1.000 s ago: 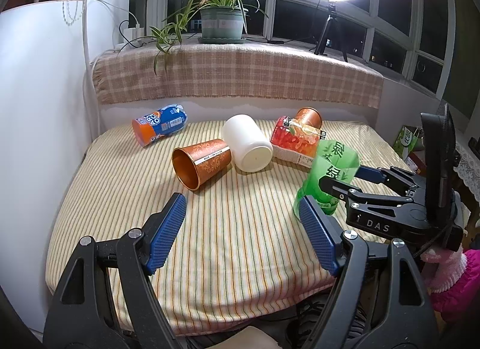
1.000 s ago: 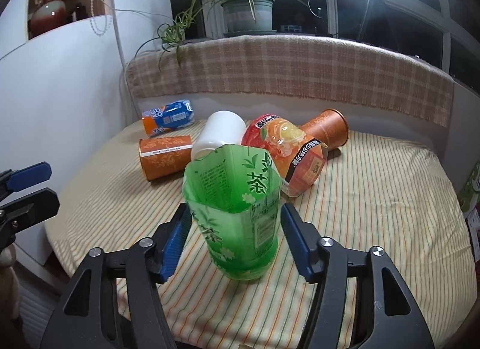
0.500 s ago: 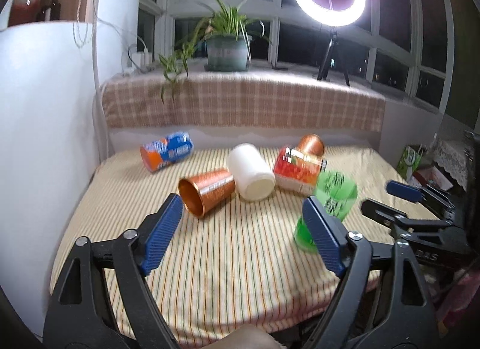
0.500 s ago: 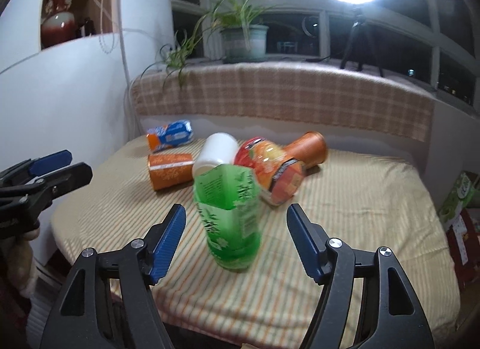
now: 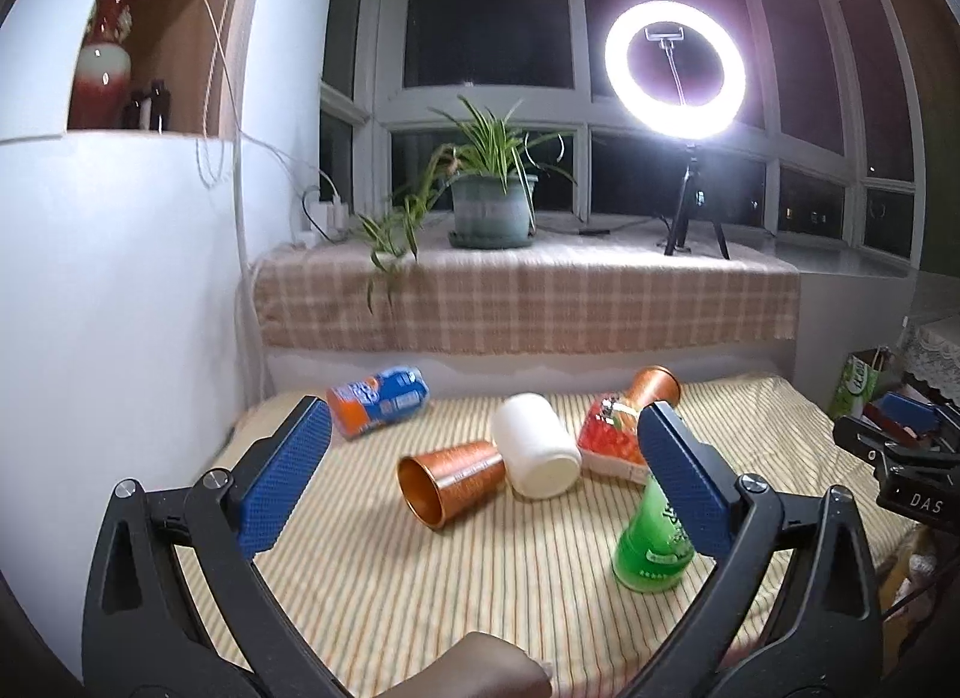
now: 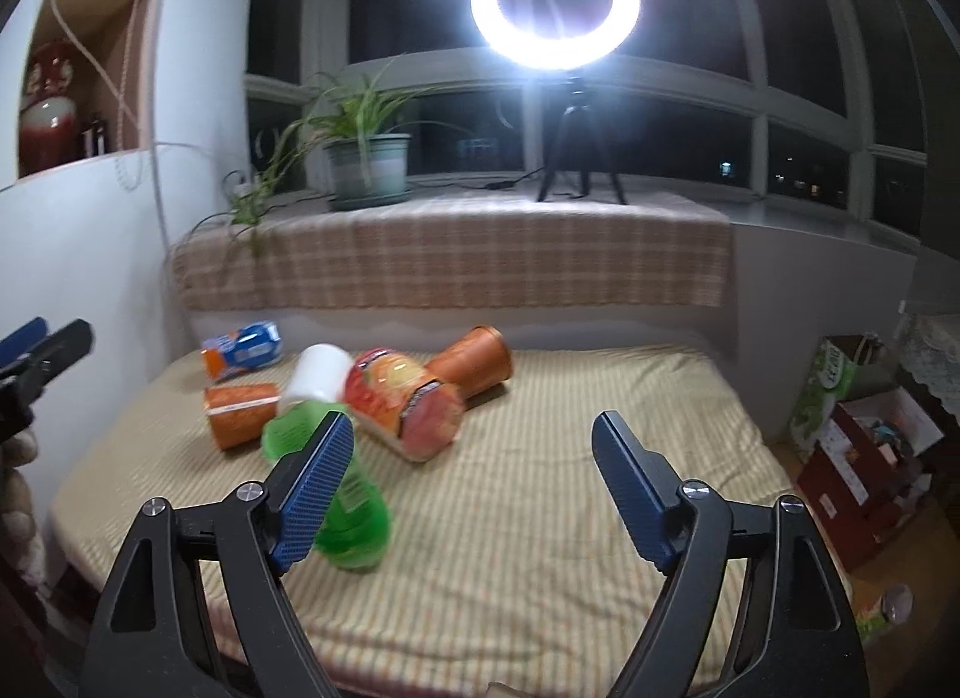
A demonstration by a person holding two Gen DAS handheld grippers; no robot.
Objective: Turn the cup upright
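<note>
Now —
Green cup: upright on bed.
Left gripper: fingers wide.
Right gripper: fingers wide — empty.

ring light, potted plant, striped tablecloth

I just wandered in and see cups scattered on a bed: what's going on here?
A person holds a clamp-like gripper in each hand to stand fallen cups up. The green tea cup stands upright on the striped bedcover. The left gripper and right gripper are open and hold nothing. The copper cup, white cup and others lie on their sides.
</note>
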